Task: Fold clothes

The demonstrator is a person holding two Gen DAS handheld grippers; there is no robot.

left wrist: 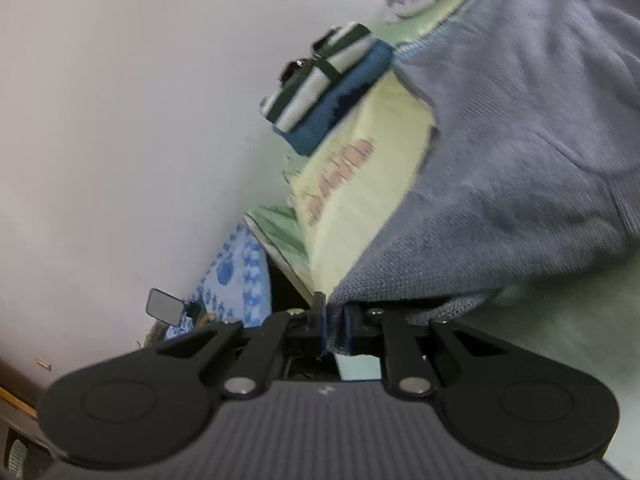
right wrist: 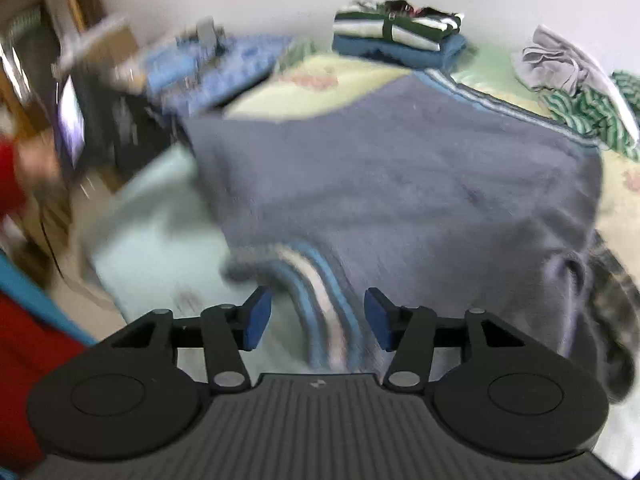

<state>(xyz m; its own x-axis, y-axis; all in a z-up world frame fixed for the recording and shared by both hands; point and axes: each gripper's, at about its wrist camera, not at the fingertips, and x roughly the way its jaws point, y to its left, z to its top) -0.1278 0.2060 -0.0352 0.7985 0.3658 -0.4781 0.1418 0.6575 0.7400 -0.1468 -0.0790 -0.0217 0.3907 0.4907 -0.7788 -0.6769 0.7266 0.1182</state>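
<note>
A grey-blue knit sweater point(right wrist: 400, 176) with blue and white striped trim lies spread on the bed. My left gripper point(left wrist: 334, 320) is shut on an edge of the sweater point(left wrist: 520, 140) and holds it lifted, so the cloth hangs across the right of that view. My right gripper point(right wrist: 318, 318) is open, its blue pads on either side of the striped hem point(right wrist: 320, 292) at the near edge of the sweater. Whether the pads touch the cloth is blurred.
A stack of folded clothes point(right wrist: 396, 36), striped on top and blue below, sits at the far side of the bed by the wall; it also shows in the left wrist view point(left wrist: 332, 80). Unfolded grey and green-striped garments point(right wrist: 576, 80) lie at the far right. A dark cabinet point(right wrist: 100, 120) stands left.
</note>
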